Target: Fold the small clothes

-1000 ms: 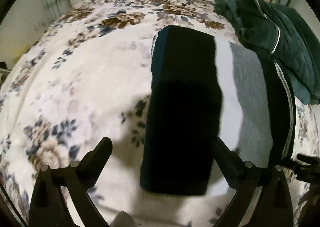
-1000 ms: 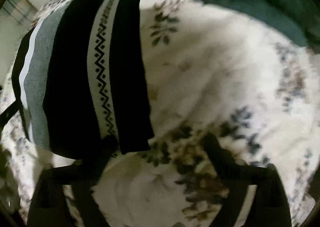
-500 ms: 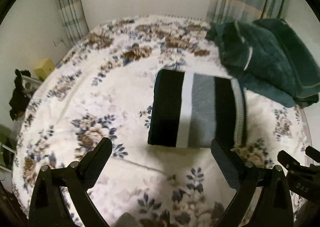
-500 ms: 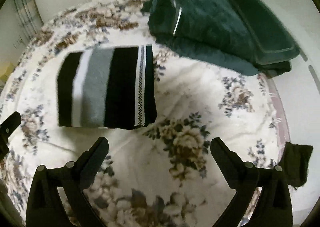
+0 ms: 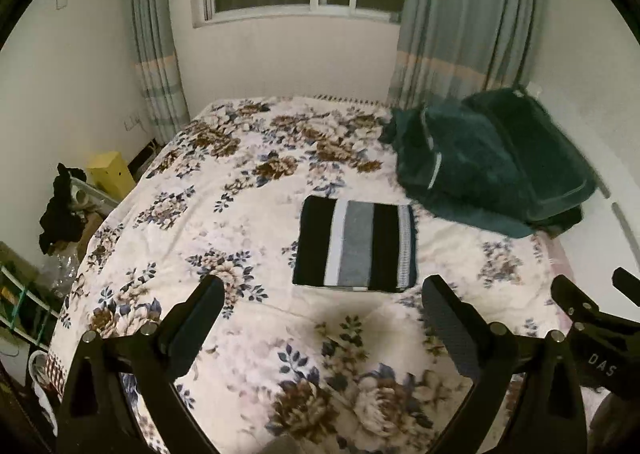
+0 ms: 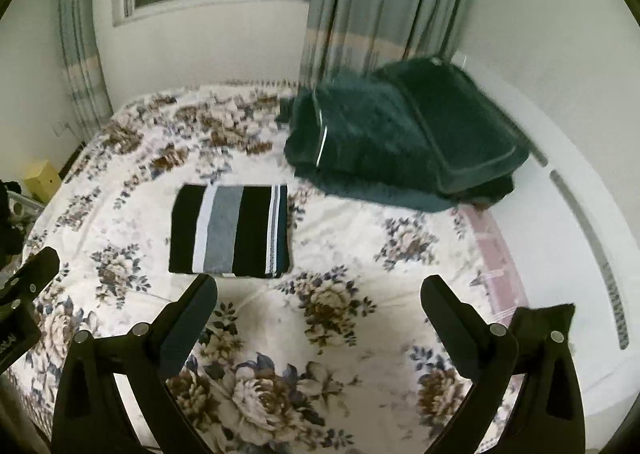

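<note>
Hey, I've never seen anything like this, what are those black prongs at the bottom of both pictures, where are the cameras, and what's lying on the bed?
Each picture comes from a fisheye camera on a tool a person carries, looking forward along its two fingers. The prongs are those fingers: the left hand-held gripper in one view, the right hand-held gripper in the other. Both are open and hold nothing. On the floral bedspread lies a folded striped garment, flat, black, white and grey. Behind it, to the right, sits a dark green blanket pile.
</note>
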### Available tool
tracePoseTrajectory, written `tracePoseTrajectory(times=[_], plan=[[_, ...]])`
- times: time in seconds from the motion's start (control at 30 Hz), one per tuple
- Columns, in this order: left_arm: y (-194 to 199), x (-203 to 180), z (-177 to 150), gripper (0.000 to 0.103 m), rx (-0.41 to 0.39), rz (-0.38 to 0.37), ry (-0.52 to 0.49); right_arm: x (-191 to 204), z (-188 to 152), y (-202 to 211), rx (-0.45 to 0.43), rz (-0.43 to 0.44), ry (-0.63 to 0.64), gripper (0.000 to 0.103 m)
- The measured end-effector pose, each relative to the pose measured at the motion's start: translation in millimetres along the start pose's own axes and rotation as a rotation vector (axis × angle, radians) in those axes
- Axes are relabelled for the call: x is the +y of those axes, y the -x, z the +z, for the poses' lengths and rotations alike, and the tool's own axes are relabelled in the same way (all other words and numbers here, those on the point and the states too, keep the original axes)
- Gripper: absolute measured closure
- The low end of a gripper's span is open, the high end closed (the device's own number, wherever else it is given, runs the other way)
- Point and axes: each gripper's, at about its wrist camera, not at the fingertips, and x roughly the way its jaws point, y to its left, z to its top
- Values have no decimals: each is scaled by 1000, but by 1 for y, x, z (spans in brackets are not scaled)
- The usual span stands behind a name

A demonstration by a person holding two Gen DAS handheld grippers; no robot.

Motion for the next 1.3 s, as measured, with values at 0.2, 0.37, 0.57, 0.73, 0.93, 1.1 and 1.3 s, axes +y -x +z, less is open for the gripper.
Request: tracePoseTrajectory(times=[0.2,0.37,0.57,0.73,0.93,1.1,1.3], plan=[[65,-7,-6,2,-65,-11,-10,-25,-7,90,-87,11,-13,0],[105,-10,-11,2,-110,-3,-13,-41,-17,148,-143,26,-14,0],[140,-7,-19,2,-151,19,3,-55,-27,191,-164,46,-17,0],[160,-5,-25,2,-184,37,4,-64,-34,221,-189,58,-17,0],[174,-4,-34,2,-199,48,8,-71,-39,236,-203,72,-19,0],[179,-6,-40,2,-193,47,8,-73,-42,242,-207,82,-15,0],[185,-9,-44,2,-195,58,0,-71,-40,244,-200,96,-1,0]])
